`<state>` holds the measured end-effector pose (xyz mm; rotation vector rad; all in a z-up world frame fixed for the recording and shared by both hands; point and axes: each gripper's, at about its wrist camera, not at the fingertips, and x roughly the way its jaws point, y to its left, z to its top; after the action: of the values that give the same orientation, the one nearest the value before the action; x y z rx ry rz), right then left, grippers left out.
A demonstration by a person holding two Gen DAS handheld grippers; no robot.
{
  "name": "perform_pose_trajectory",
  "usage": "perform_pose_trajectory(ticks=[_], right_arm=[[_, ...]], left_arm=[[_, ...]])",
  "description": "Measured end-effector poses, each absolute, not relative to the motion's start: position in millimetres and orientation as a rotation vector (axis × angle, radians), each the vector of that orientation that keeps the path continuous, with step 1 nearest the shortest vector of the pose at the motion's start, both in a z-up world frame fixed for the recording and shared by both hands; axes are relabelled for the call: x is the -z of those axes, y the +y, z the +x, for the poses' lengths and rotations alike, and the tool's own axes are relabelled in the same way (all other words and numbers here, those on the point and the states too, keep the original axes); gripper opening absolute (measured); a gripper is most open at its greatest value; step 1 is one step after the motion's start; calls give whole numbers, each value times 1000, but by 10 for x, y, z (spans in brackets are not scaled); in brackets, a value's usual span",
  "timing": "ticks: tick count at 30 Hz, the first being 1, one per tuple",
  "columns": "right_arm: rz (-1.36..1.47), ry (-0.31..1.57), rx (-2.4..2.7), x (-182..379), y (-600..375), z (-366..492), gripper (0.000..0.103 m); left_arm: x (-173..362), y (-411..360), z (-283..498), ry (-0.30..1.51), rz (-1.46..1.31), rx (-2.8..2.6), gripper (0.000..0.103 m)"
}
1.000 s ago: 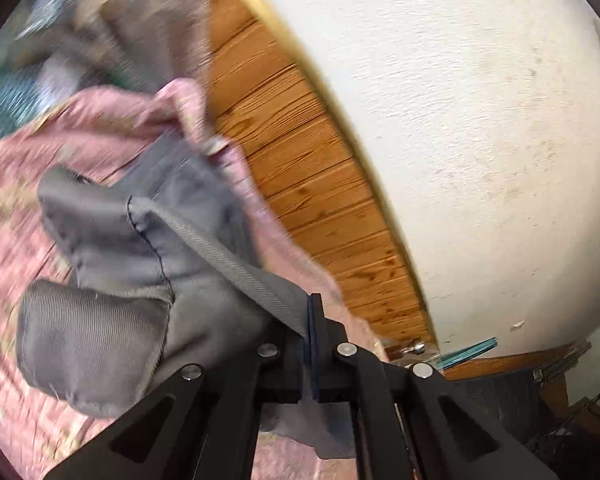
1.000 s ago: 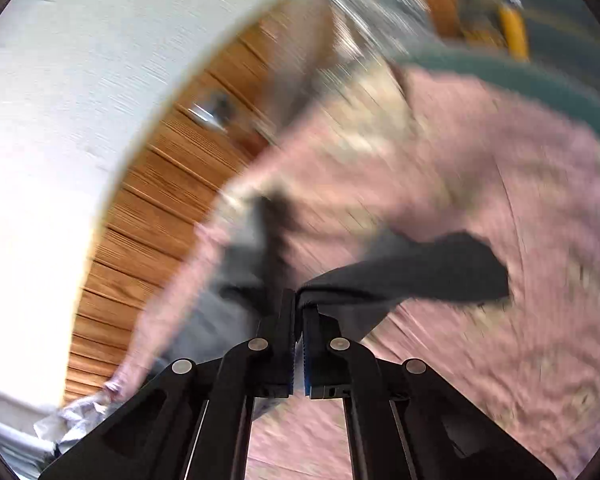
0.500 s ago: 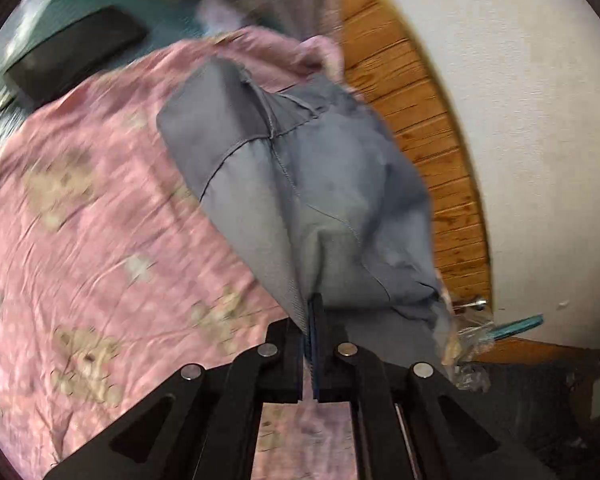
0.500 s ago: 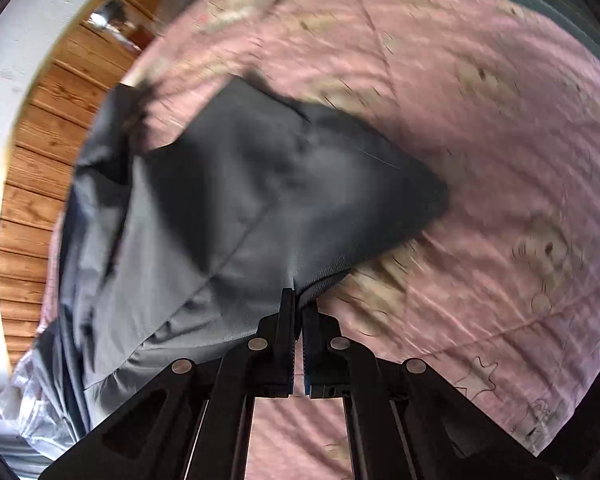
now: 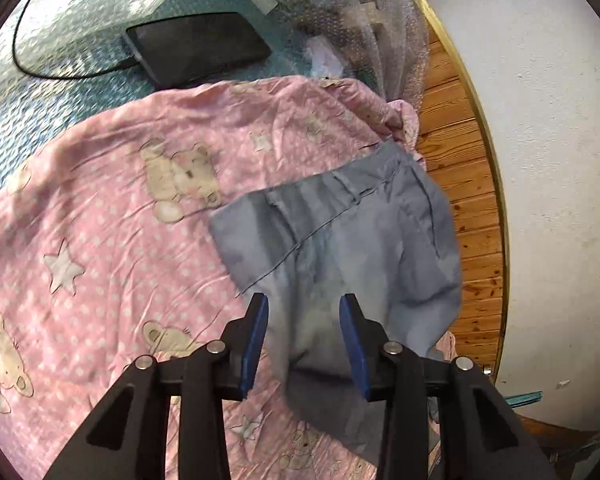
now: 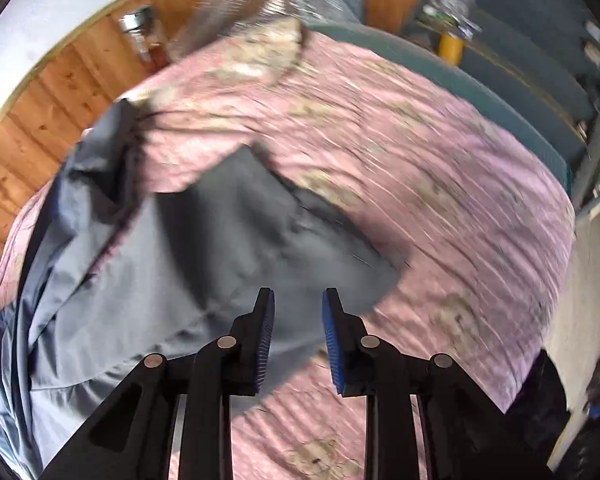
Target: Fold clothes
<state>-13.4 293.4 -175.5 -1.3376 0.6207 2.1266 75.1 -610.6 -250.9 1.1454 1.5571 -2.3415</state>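
A grey garment [image 5: 364, 240] lies rumpled on a pink bedsheet with bear and star prints [image 5: 112, 216], its right side hanging over the sheet's edge toward the wooden panelling. My left gripper [image 5: 303, 308] is open just above the garment's near part, nothing between its blue pads. In the right wrist view the same grey garment [image 6: 188, 264] spreads across the left and middle of the pink sheet [image 6: 440, 184]. My right gripper [image 6: 298, 302] is open over the garment's near edge, holding nothing. That view is motion-blurred.
A black tablet [image 5: 198, 46] with a cable lies on a teal quilted cover [image 5: 60, 56] beyond the sheet. Bubble wrap [image 5: 364, 12] stands at the far corner. Wooden panelling [image 5: 472, 216] and a white wall [image 5: 560, 160] border the right.
Both grippers were shut on the grey garment and swung it over the bed; now both have opened and the garment has dropped onto the pink sheet.
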Motion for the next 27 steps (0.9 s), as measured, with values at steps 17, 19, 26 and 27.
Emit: perform_pose_trajectory(ticks=[17, 19, 26, 27], right_arm=[[-1539, 899, -2212, 1705, 2776, -1425, 48], [-1558, 938, -2317, 1574, 2489, -1995, 52], [-1741, 914, -2198, 2252, 1888, -3446, 54], [-1778, 907, -2164, 2387, 1858, -3548, 51]], left_arm=[[2512, -5930, 561, 1377, 1337, 2245, 35], [2399, -5823, 508, 1399, 1329, 2265, 37], [2147, -5231, 183, 1435, 1373, 2333, 39], [2147, -5140, 143, 1446, 1380, 2334, 39]])
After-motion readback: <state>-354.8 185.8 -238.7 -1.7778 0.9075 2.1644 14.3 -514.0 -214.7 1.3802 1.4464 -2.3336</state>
